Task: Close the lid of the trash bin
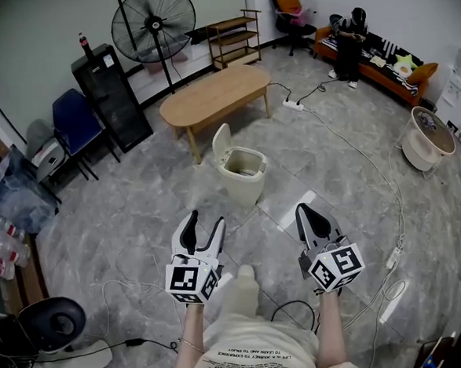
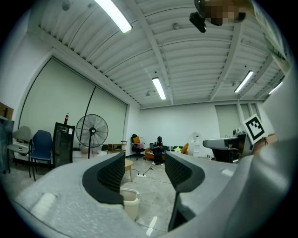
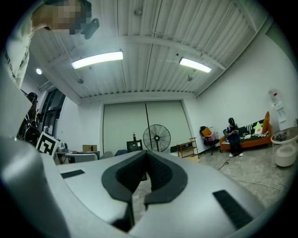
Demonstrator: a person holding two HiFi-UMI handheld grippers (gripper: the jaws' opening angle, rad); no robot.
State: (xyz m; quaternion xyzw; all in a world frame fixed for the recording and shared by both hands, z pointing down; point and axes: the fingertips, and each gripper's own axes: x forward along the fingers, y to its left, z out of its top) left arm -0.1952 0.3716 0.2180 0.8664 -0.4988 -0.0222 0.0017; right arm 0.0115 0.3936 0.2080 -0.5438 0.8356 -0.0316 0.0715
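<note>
The cream trash bin [image 1: 243, 174] stands on the grey floor in front of me, its lid [image 1: 222, 143] tipped up at the bin's left-rear edge. In the head view my left gripper [image 1: 205, 220] hovers short of the bin, jaws apart with nothing between them. Its own view shows the bin [image 2: 130, 200] low down through the gap of the left gripper [image 2: 144, 174]. My right gripper [image 1: 308, 211] is held to the bin's near right, jaws together and empty. In the right gripper view, the right gripper [image 3: 145, 174] has its pads meeting.
A wooden oval table [image 1: 216, 94] stands just behind the bin, with a floor fan [image 1: 154, 23], a black cabinet [image 1: 113, 97] and a blue chair [image 1: 72, 119] beyond. Cables [image 1: 355, 163] trail over the floor at right. A person [image 1: 350, 41] sits on a far sofa.
</note>
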